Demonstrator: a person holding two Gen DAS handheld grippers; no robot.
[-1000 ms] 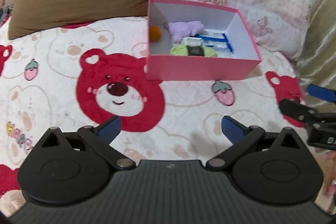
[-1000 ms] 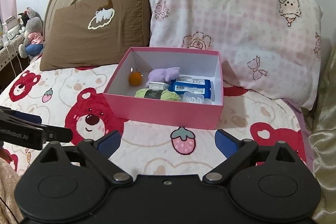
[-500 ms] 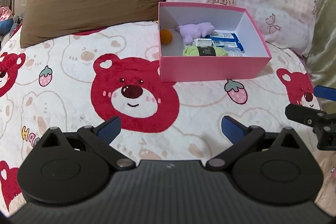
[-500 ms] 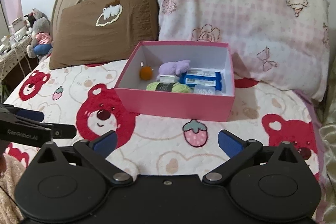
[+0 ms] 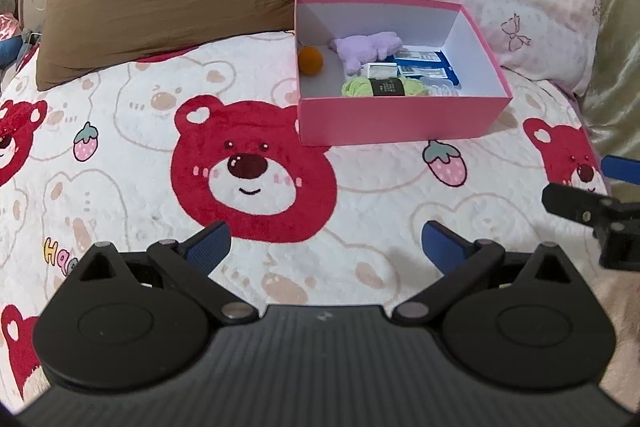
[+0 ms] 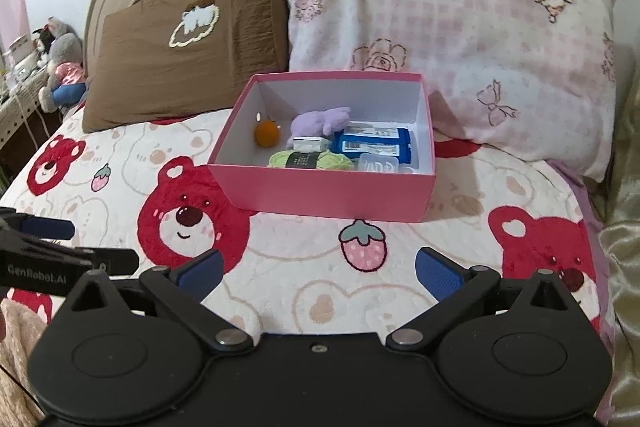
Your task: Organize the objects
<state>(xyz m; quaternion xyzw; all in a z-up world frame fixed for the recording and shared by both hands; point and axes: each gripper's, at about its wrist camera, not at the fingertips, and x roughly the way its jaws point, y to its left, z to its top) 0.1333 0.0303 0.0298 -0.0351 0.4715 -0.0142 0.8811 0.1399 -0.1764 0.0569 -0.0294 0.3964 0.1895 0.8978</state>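
A pink box (image 6: 328, 193) sits on the bear-print bedspread (image 6: 288, 267) toward the head edge of the bed, its far side just before the pink checked pillow (image 6: 440, 27); whether they touch cannot be told. A brown pillow (image 6: 192, 51) lies beside that pillow, toward the bed's left edge.

Contents of the box, all below its rim:
- an orange ball (image 6: 267, 133) near the left wall;
- a purple plush toy (image 6: 320, 119) toward the back, middle;
- a green yarn skein (image 6: 310, 159) with a dark label along the front wall;
- a small white carton (image 6: 308, 143) between plush and yarn;
- a blue packet (image 6: 372, 143) on the right side;
- a clear plastic case (image 6: 378, 163) at the front right corner.

The left gripper (image 5: 326, 241) stands over the bedspread near the foot side, jaws spread wide, nothing between them. The right gripper (image 6: 318, 273) stands beside it; its jaws have just been opening and are fully apart, with only bedspread showing between them. Neither gripper touches the box. Stuffed toys (image 6: 60, 63) sit off the bed's left edge.
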